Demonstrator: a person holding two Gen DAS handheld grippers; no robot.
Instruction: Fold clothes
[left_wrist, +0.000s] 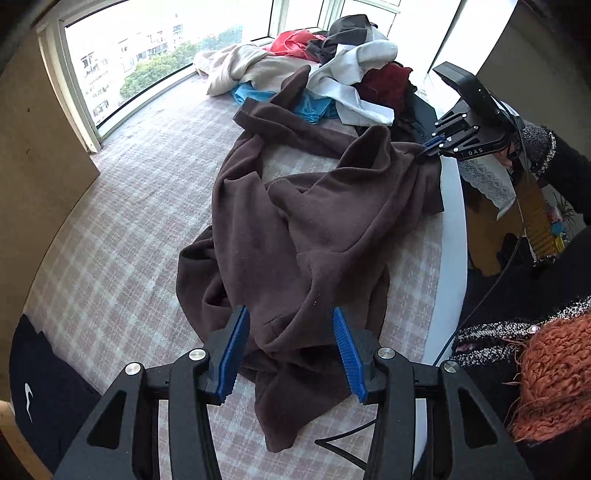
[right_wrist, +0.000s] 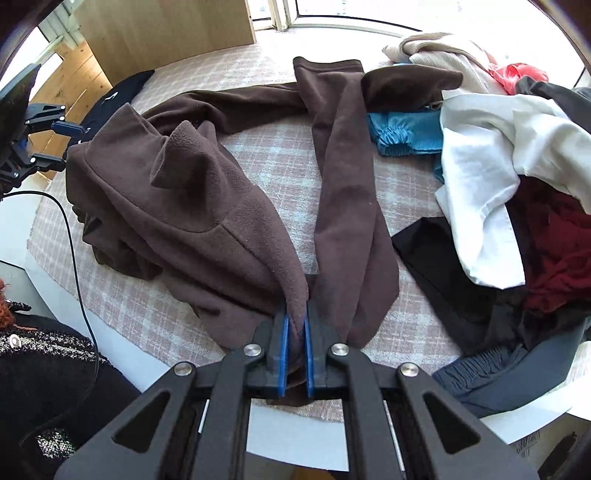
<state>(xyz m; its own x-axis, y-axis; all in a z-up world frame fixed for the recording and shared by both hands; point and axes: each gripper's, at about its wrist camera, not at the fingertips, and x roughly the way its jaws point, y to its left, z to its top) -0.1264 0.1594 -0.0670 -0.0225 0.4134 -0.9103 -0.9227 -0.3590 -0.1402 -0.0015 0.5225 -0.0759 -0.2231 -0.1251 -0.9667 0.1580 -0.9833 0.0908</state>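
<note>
A round surface (left_wrist: 122, 236) under a pink-and-white checked cloth carries a crumpled dark brown fleece garment (left_wrist: 295, 229) spread across its middle, with a heap of mixed clothes (left_wrist: 332, 59) in white, beige, red, blue and black behind it near the window. The right tongs (right_wrist: 294, 332) are clamped on a fold of the brown fleece at the surface's near edge. The left tongs (left_wrist: 290, 347) stand apart, their blue pads on either side of a bunched end of the garment.
</note>
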